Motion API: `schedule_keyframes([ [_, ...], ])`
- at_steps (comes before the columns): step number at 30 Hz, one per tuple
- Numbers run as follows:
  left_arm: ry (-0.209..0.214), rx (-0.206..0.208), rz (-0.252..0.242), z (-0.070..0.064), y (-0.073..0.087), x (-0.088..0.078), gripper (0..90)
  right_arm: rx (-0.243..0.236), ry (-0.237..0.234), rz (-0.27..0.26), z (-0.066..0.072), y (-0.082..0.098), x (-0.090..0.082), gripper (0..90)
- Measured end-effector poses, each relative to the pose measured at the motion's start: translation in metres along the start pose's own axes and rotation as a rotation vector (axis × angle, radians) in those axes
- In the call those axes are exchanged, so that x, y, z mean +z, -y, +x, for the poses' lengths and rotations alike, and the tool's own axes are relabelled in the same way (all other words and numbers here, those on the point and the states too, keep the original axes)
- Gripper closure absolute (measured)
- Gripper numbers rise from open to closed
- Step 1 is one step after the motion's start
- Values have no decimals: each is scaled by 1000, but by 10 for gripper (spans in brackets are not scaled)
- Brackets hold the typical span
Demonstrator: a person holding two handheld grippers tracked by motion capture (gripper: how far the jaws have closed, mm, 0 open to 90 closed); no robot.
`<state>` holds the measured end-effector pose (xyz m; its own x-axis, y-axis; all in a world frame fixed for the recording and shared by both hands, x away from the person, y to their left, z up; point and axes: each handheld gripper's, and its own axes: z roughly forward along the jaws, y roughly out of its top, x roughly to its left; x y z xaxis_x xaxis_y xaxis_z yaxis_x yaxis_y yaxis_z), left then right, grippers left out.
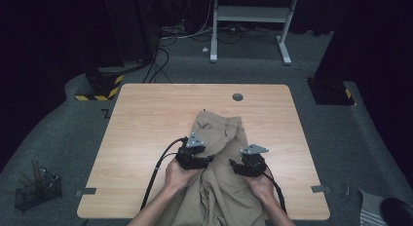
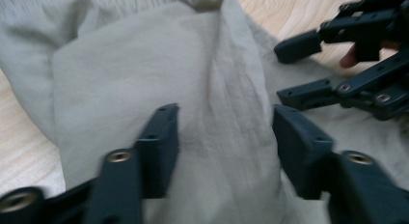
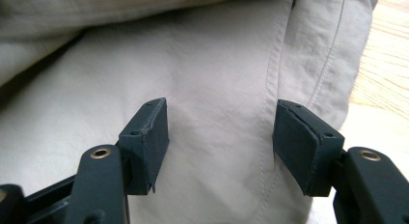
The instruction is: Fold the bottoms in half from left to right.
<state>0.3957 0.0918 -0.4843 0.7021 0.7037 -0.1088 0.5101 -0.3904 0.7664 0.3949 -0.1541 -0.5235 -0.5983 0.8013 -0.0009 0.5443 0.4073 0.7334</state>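
Note:
A khaki garment point(image 1: 220, 131) lies crumpled on the wooden table point(image 1: 146, 119), running from its middle to the near edge. My left gripper point(image 1: 205, 160) rests over the cloth's left side. In the left gripper view its jaws point(image 2: 224, 132) stand apart above a creased fold point(image 2: 144, 74), with no cloth pinched. The right gripper point(image 1: 236, 165) sits on the cloth's right side and shows at the upper right of the left gripper view point(image 2: 284, 69), jaws apart. In the right gripper view the right gripper point(image 3: 222, 132) is open over a stitched seam point(image 3: 270, 89).
A round cable hole point(image 1: 237, 97) sits near the table's far edge. On the floor are a wire basket point(image 1: 38, 189) at the left, a yellow-and-black striped base point(image 1: 100, 89), cables and a white desk frame point(image 1: 251, 14) behind the table.

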Motion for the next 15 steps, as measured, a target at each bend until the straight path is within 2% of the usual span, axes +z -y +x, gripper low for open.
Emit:
schedule_keyframes([
  [1, -25, 12, 24, 2, 0, 6, 572, 3, 3, 2, 1, -1, 1, 373],
  [3, -28, 8, 37, 4, 0, 9, 684, 1, 3, 0, 1, -2, 3, 373],
  [4, -31, 7, 51, 7, 0, 13, 684, 2, 5, 1, 1, -4, 4, 373],
  [5, -34, 5, 68, 12, -1, 18, 799, 1, 3, 1, 2, -7, 7, 372],
  [6, -32, -2, 73, 15, -2, 20, 849, 1, 3, 0, 2, -8, 9, 373],
  [9, -24, -14, 78, 20, -5, 22, 889, -1, 4, -1, 2, -11, 12, 373],
  [10, -12, -30, 65, 24, -10, 20, 895, 2, 4, 1, 3, -14, 15, 373],
  [11, -12, -30, 65, 24, -10, 20, 897, 5, 5, 1, 3, -15, 17, 373],
  [13, 5, -24, 34, 25, -19, 13, 897, 4, 5, 2, 3, -17, 18, 373],
  [14, 38, -31, -26, 25, -35, 3, 898, 2, 6, 0, 4, -20, 22, 374],
  [15, 60, -46, -59, 25, -43, -2, 898, 3, 7, 1, 4, -21, 23, 374],
])
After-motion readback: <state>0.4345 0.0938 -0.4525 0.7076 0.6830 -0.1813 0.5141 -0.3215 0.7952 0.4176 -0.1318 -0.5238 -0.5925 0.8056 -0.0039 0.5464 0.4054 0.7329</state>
